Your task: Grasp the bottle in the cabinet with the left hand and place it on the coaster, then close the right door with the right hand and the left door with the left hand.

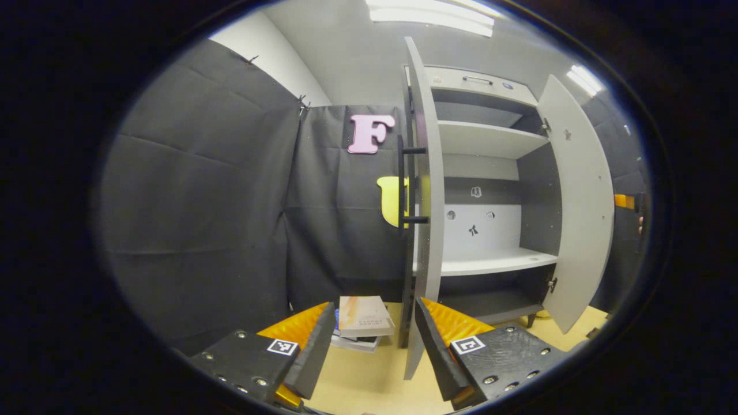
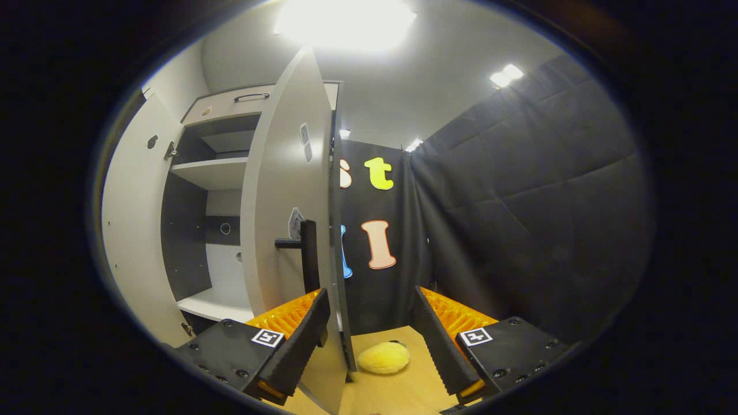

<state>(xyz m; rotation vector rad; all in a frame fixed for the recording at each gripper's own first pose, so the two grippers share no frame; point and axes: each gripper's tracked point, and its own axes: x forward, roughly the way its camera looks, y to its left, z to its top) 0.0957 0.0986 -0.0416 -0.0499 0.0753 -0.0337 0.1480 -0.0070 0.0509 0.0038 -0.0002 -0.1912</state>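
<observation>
Both cabinet doors stand open. In the left gripper view the left hand-held gripper (image 1: 373,346) has its fingers spread wide and holds nothing; the edge of the left door (image 1: 425,190) with its dark handle (image 1: 403,184) rises between them, but whether either finger touches it cannot be told. The cabinet (image 1: 490,173) shelves look bare. A stack of books (image 1: 363,323) lies on the counter (image 1: 369,380), partly hidden by a finger. The right hand-held gripper (image 2: 369,340) is likewise wide open and empty, with the right door (image 2: 288,190) edge between its fingers. A yellow plush object (image 2: 383,357) rests on the counter. I cannot make out the bottle or coaster.
</observation>
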